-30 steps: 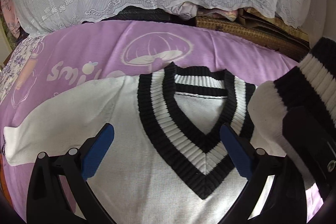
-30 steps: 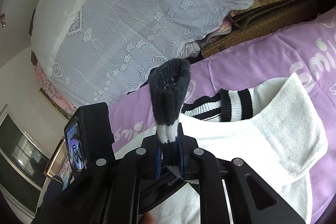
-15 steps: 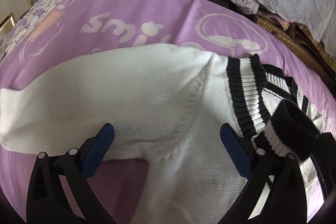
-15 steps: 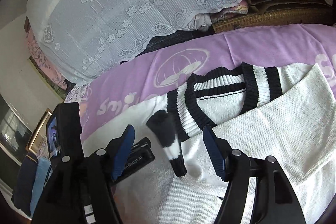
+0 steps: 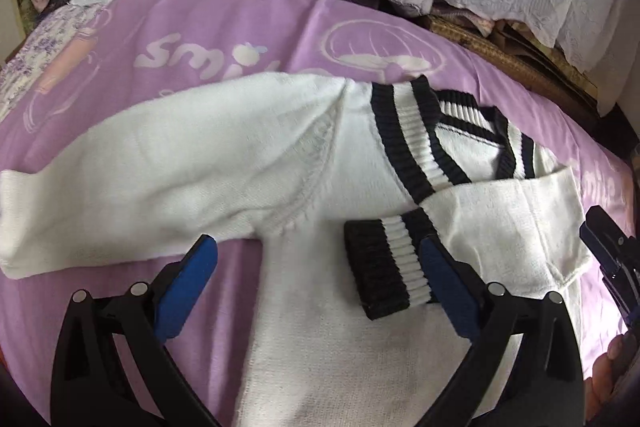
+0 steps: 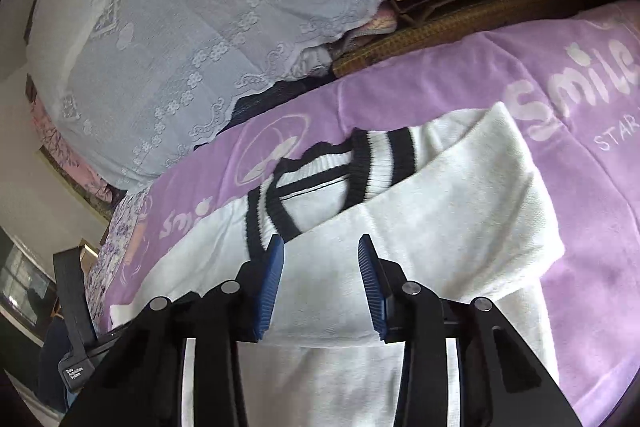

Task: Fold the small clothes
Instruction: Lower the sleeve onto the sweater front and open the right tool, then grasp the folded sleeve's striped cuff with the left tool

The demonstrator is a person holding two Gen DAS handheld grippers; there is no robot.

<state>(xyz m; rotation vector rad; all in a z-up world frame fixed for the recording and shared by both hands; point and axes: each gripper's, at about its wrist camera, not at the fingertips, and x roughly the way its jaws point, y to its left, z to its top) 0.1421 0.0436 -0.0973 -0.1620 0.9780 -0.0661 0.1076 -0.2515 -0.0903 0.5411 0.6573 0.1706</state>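
One soft, light sweater (image 5: 304, 339) lies on the bed (image 5: 248, 27). Left tool (image 5: 316, 291) wide above it; right tool (image 6: 322, 281), just narrowing, empty. Grip the outstretched sleeve (image 5: 120, 187).

— Where's your left gripper (image 5: 316, 275)?

— Angled steeply down in front of me, its blue pads (image 5: 186, 279) spread wide, gripping nothing.

— And the right one?

— My right gripper (image 6: 322, 285) tips down more gently. Its jaws have just been closing and now stand partly apart, nothing pinched between them.

— Can you see your hand?

— Only fingertips (image 5: 612, 359) at the left view's edge.
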